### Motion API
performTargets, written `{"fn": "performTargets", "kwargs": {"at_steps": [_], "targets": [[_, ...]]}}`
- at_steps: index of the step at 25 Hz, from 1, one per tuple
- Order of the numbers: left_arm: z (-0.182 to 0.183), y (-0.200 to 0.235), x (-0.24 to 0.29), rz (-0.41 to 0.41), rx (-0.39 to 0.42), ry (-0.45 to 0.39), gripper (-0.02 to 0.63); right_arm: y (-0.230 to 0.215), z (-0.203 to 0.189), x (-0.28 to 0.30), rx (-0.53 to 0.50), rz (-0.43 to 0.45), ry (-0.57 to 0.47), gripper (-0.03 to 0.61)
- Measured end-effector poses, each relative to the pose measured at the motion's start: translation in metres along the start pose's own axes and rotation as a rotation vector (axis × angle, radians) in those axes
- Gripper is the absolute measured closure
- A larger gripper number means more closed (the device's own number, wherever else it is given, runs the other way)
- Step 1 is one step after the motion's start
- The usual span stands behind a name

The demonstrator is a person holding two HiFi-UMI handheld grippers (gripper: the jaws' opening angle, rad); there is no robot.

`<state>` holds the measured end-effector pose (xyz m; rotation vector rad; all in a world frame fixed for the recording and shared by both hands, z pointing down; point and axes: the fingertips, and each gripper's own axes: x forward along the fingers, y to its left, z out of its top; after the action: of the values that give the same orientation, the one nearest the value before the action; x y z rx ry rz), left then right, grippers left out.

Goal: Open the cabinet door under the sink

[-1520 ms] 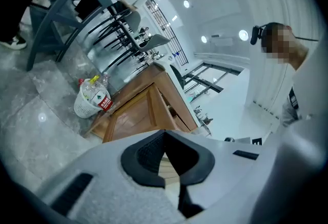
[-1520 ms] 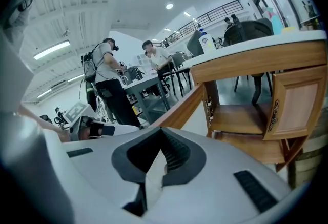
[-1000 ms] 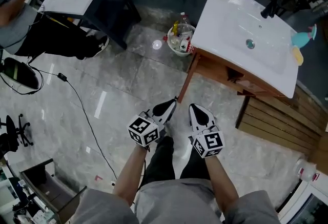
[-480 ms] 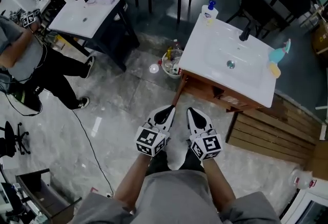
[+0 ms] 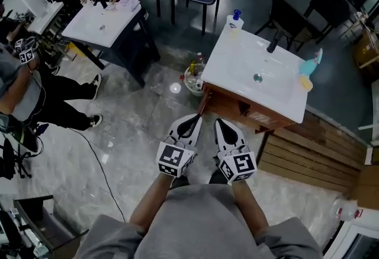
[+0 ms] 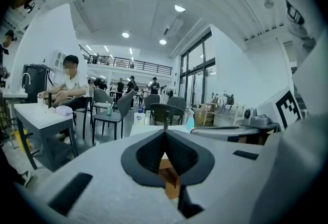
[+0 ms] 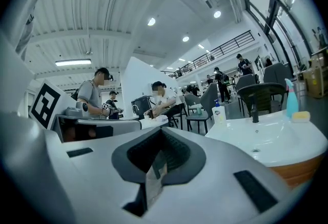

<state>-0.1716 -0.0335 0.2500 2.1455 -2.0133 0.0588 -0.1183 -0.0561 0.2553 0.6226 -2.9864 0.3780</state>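
Observation:
A white sink [image 5: 257,77] sits on a wooden cabinet [image 5: 237,111] ahead of me and a little to the right in the head view. The cabinet's front faces me, and its door shows no clear gap. My left gripper [image 5: 190,124] and right gripper [image 5: 224,128] are held side by side, pointing roughly level at the cabinet and well short of it. Both are shut with nothing between the jaws. In the right gripper view [image 7: 163,135] the sink [image 7: 266,133] lies ahead to the right. In the left gripper view [image 6: 165,135] brown cabinet wood [image 6: 169,179] shows behind the shut jaws.
A bucket of bottles [image 5: 193,79] stands at the cabinet's left corner. Wooden slats [image 5: 308,157] lie on the floor to the right. A soap bottle [image 5: 235,19] and a blue spray bottle [image 5: 309,65] stand on the sink. People sit at a second sink table [image 5: 103,18] far left. A cable [image 5: 98,160] crosses the floor.
Both grippers have risen together, still shut and side by side. The head view has tilted up, so the sink sits further left in the picture and more of the room shows.

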Motion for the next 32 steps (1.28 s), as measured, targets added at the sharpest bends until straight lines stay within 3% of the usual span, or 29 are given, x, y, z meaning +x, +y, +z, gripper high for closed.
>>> {"fn": "performTargets", "kwargs": {"at_steps": [12, 19, 32], "targets": [[0.058, -0.021, -0.006, -0.019, 0.089, -0.093, 0.607, 0.000, 0.068, -0.017, -0.096, -0.042, -0.112, 0.569], [0.077, -0.027, -0.009, -0.038, 0.125, -0.133, 0.607, 0.003, 0.079, -0.023, -0.103, -0.059, -0.144, 0.569], [0.078, -0.030, -0.009, -0.056, 0.122, -0.136, 0.607, 0.003, 0.080, -0.027, -0.102, -0.078, -0.155, 0.569]]}}
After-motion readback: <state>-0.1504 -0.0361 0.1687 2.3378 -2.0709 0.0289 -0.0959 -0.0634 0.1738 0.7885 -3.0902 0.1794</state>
